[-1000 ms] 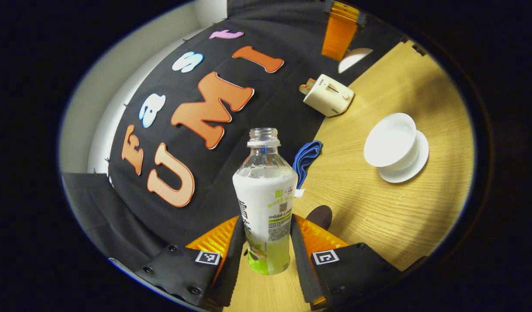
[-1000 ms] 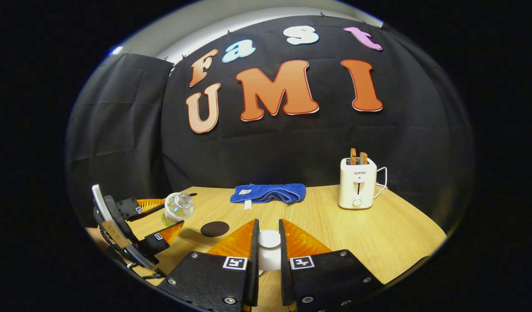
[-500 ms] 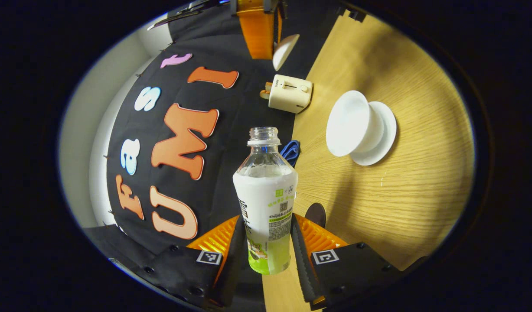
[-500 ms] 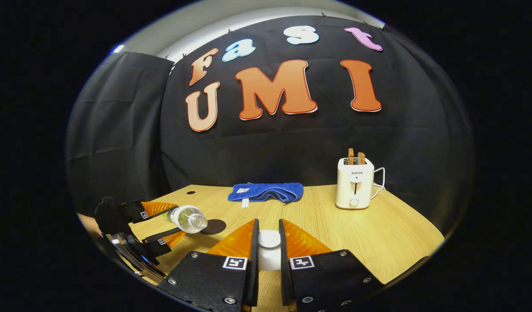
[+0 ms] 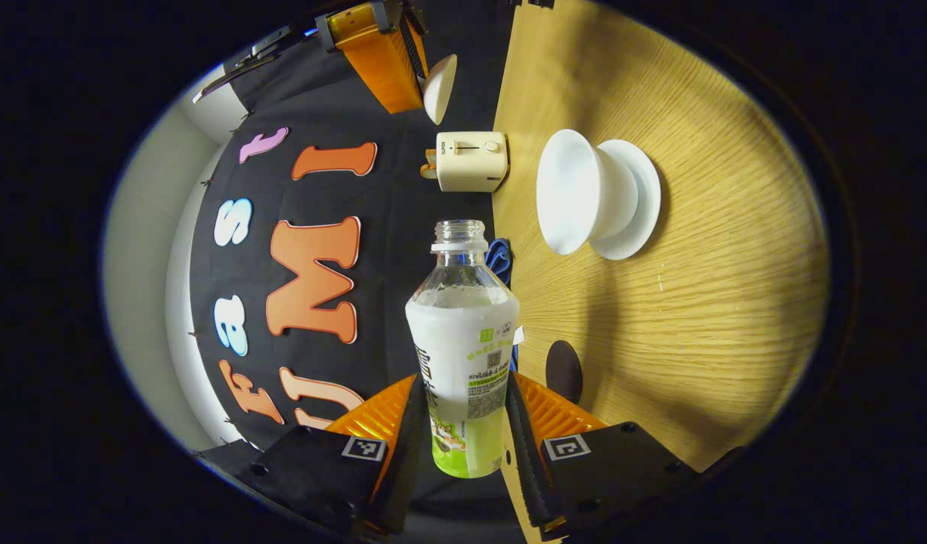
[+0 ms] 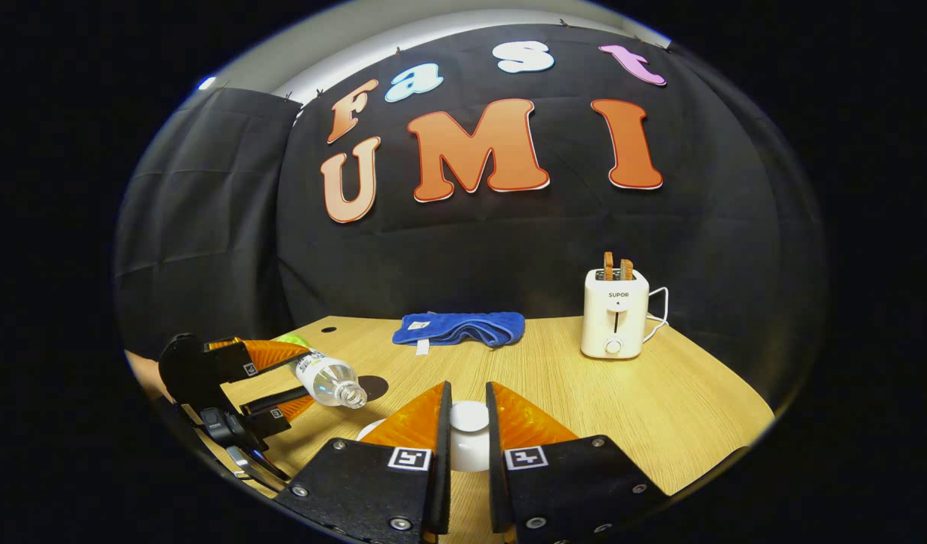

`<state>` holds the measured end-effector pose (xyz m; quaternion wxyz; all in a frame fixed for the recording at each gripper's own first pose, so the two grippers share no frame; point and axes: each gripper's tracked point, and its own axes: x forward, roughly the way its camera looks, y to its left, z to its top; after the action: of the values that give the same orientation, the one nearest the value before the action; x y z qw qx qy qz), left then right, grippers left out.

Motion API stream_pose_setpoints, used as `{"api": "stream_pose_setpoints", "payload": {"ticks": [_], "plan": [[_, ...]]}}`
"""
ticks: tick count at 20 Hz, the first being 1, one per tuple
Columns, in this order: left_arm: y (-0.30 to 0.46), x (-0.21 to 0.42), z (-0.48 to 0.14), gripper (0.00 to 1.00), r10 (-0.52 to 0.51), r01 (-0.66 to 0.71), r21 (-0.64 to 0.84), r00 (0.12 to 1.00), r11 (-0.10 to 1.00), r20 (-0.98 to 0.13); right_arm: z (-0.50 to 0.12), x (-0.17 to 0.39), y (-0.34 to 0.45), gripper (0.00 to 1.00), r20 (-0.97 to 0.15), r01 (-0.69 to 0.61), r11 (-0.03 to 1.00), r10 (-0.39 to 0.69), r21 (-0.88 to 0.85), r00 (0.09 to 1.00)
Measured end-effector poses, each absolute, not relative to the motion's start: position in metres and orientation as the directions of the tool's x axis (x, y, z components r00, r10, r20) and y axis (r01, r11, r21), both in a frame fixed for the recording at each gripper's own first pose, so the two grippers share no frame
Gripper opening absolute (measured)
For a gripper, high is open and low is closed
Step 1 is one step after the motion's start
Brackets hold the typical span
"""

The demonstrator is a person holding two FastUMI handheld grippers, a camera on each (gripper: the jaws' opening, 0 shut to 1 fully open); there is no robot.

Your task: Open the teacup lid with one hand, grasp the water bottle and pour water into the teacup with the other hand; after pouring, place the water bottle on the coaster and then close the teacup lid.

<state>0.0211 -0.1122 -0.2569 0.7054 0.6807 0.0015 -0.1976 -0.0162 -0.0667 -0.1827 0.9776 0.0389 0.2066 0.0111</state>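
My left gripper (image 5: 463, 446) is shut on the lower body of the uncapped water bottle (image 5: 463, 332). The bottle is tipped almost onto its side, as the right gripper view shows of the bottle (image 6: 329, 378) and the left gripper (image 6: 304, 378). Its mouth points toward the open white teacup (image 5: 580, 189) on its saucer (image 5: 638, 204), still short of the rim. No water stream shows. My right gripper (image 6: 467, 423) is shut on the knob of the white lid (image 6: 469, 417), held above the table; the left gripper view has this gripper (image 5: 425, 94) and the lid (image 5: 439, 87). The dark round coaster (image 5: 563, 370) lies beside the bottle.
A white toaster (image 6: 616, 313) with two slices stands at the back right of the wooden table (image 6: 659, 408). A folded blue cloth (image 6: 459, 329) lies at the back middle. The coaster (image 6: 374, 387) sits just beyond the bottle's mouth.
The left gripper has rolled further, tipping the bottle from a slant to nearly horizontal, with its mouth nearer the teacup. The right gripper holds the lid steady.
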Motion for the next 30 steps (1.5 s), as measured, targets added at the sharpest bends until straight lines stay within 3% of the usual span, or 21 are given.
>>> {"api": "stream_pose_setpoints", "payload": {"ticks": [30], "plan": [[-0.125, 0.016, -0.244, 0.61, -0.303, 0.138, 0.955, 0.928, -0.262, -0.217, -0.197, -0.022, -0.059, 0.22, -0.430, -0.045, 0.999, 0.054, 0.031, 0.901]]}}
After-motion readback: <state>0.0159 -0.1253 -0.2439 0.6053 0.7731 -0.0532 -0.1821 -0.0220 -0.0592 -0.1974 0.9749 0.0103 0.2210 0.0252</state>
